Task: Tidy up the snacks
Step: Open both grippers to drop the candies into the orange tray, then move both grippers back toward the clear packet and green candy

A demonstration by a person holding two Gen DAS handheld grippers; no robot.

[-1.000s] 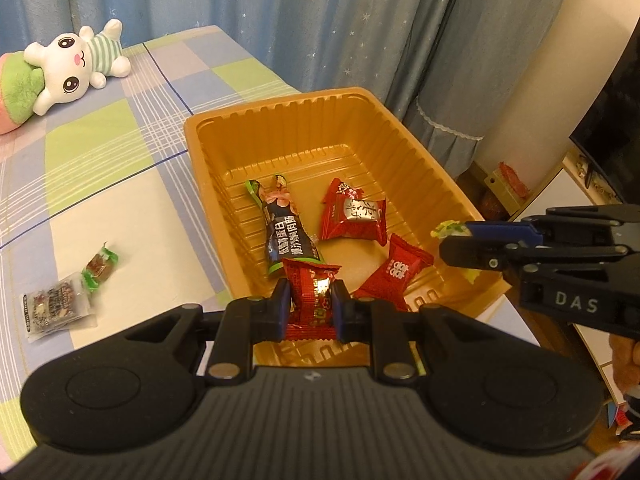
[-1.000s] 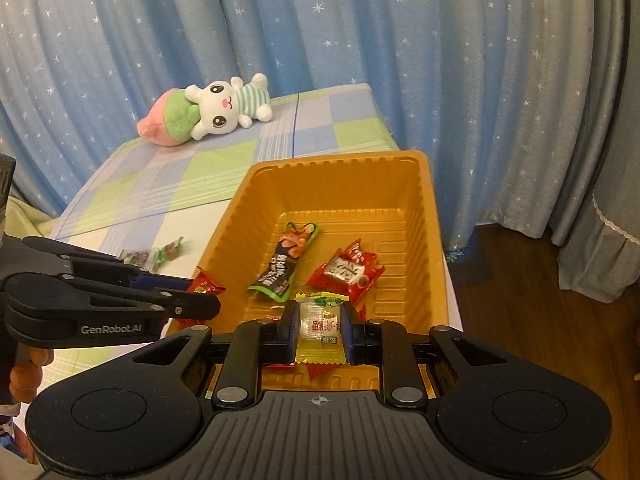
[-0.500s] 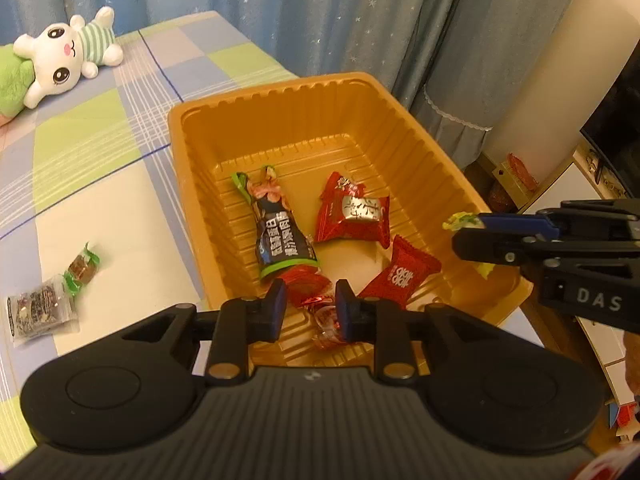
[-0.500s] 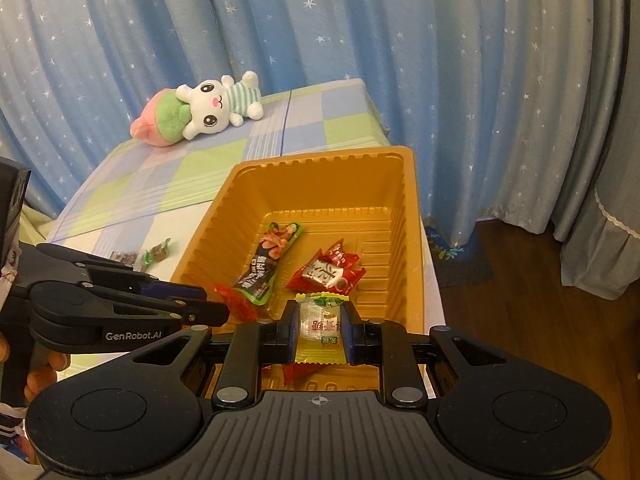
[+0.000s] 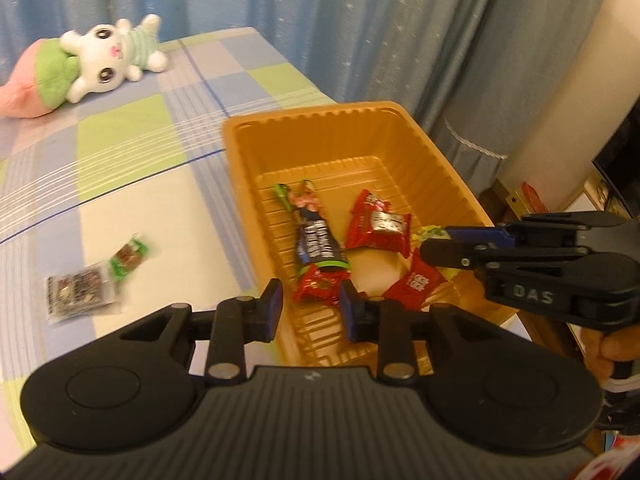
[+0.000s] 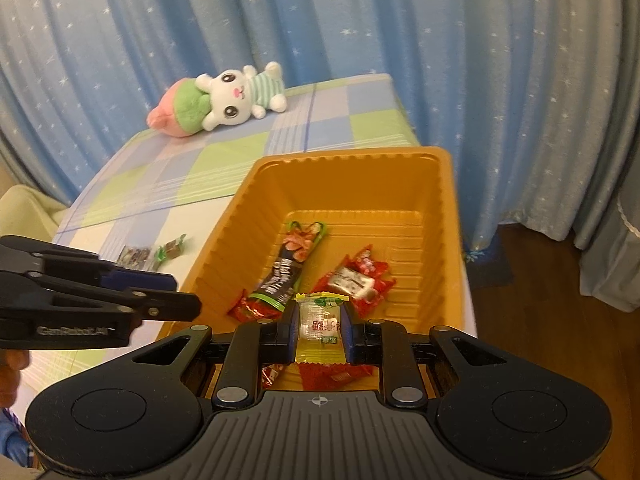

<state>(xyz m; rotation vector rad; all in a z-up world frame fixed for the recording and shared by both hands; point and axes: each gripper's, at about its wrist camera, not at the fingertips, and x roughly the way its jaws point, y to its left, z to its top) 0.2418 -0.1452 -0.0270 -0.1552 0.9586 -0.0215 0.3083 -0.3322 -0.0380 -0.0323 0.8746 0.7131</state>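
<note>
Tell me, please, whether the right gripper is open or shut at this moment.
Shut: the right gripper clamps a yellow-edged clear candy packet between its fingers, above the near end of the orange tray.

Checked bed (image 5: 132,152) bears tray (image 5: 420,148), plush (image 5: 100,64), wrappers (image 5: 100,280)

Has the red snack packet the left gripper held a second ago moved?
Yes. The red snack packet has dropped from the open left gripper onto the orange tray floor, beside the dark bar.

Looks like a home bedroom: star-print blue curtains (image 6: 440,60), plush bunny (image 6: 236,96) on checked bedsheet (image 5: 120,140), wood floor (image 6: 560,320).
</note>
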